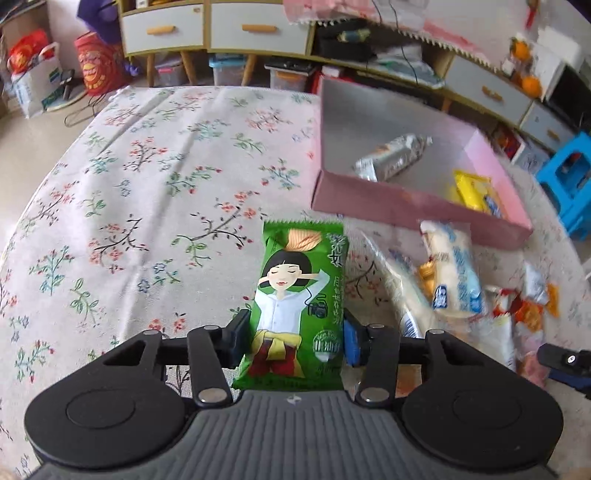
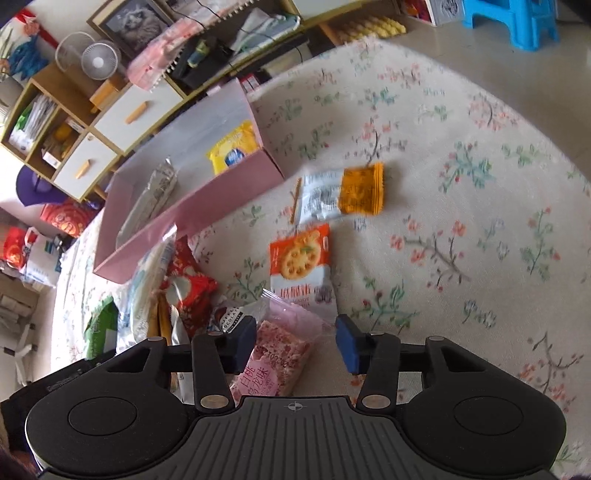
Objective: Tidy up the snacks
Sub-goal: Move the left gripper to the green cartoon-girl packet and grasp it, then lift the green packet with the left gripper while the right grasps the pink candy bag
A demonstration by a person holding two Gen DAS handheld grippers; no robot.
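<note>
In the left wrist view a green snack packet point(image 1: 295, 280) with a cartoon girl on it sits lengthwise between the fingers of my left gripper point(image 1: 295, 341), and both pads press on its sides. In the right wrist view my right gripper point(image 2: 295, 343) straddles a pink packet point(image 2: 277, 354) lying tilted on the cloth. The left pad is against the packet, while a gap shows before the right pad. A pink open box point(image 1: 406, 210) stands at the right and holds a silver packet point(image 1: 391, 157) and a yellow packet point(image 1: 474, 192).
Loose snacks lie on the floral tablecloth point(image 1: 147, 203): a cracker packet point(image 2: 301, 262), an orange-and-white packet point(image 2: 343, 195), a red packet point(image 2: 188, 284) and a pale blue-labelled packet point(image 1: 454, 273). Low cabinets point(image 1: 207, 26) and a blue stool point(image 1: 569, 184) stand beyond the table.
</note>
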